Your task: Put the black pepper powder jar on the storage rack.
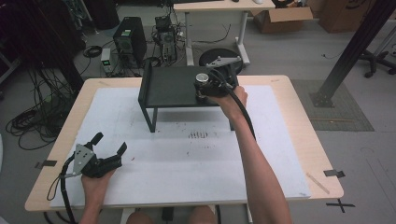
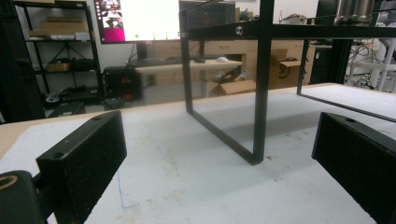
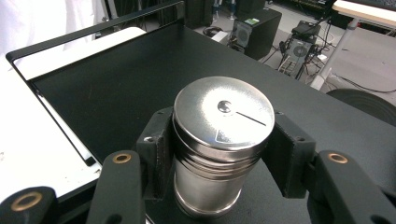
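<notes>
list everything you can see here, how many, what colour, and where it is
shelf: one, black, raised on legs at the table's far middle
tin: one, silver, standing on the shelf's right end
mat: one, white, covering the table
table: one, light wood, centre
computer tower: one, black, on the floor beyond
cardboard boxes: brown, far right floor
left tongs: black, open, near left of mat
right tongs: black, shut on the tin

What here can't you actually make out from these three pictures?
- Steel canister: its base, in the right gripper view, is hidden behind the right gripper.
- Canister's upper part: cut off by the left gripper view's top edge.
- Monitor contents: too blurred to read in the left gripper view.
</notes>
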